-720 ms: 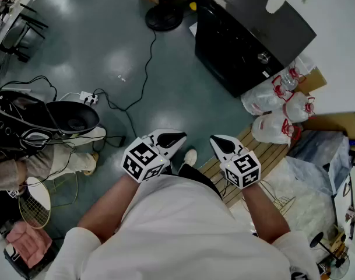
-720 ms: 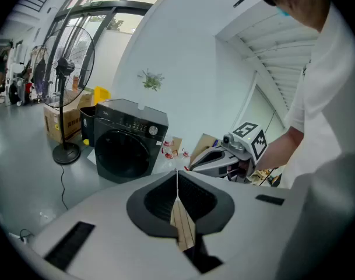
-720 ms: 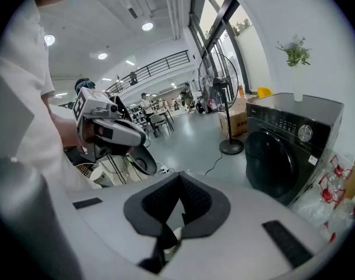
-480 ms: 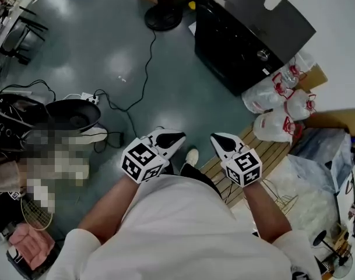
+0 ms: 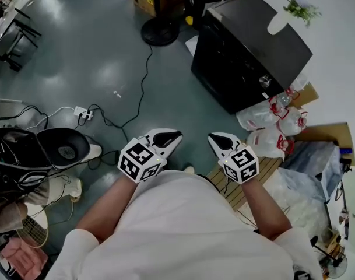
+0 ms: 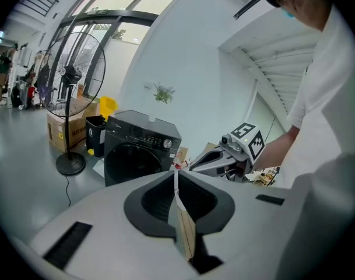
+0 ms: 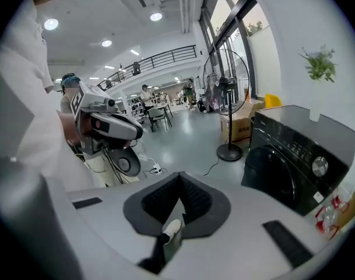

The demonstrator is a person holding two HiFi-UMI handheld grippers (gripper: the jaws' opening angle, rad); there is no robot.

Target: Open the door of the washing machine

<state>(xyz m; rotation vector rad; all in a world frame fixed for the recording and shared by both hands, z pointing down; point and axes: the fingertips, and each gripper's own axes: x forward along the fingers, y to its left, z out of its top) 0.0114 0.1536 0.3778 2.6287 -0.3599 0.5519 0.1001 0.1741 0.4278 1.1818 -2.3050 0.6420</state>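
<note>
Where the glossy grey-green floor (image 5: 107,69) meets the white wall, washing machine (image 5: 253,45): a boxy black front-loader with a flat matt top, standing well ahead of both grippers, towards the upper right of the head view.
Door: a round dark porthole (image 6: 130,163) set flush in the front panel, closed; the right gripper view shows its smooth convex glass (image 7: 270,177).
Controls: a strip along the top of the front, with one shiny silver knob (image 7: 320,166) at its end.
Left gripper (image 5: 177,135): a white moulded shell with black ribbed pads. Its jaws are pressed together to a thin seam in its own view (image 6: 176,172), and nothing is gripped.
Right gripper (image 5: 213,137): the same build. Its jaws are closed tip to tip (image 7: 180,178) and hold nothing; only a shoe shows through the slit below.
Marker cubes: one white cube printed with black squares sits behind each pair of jaws, left (image 5: 139,159) and right (image 5: 240,164).
Both tools: level with each other just ahead of the person's white shirt, tilted downward, apart from the machine.
Fan (image 5: 160,31): a thin pole on a round black base, left of the machine, with a wire-cage head (image 6: 78,74).
Cable (image 5: 143,74): a black cord snaking across the floor.
Bags (image 5: 270,112): crinkled clear plastic with red handles, beside the machine's near corner.
Plant (image 5: 296,7): a green sprig in a white vase on the machine's top.
</note>
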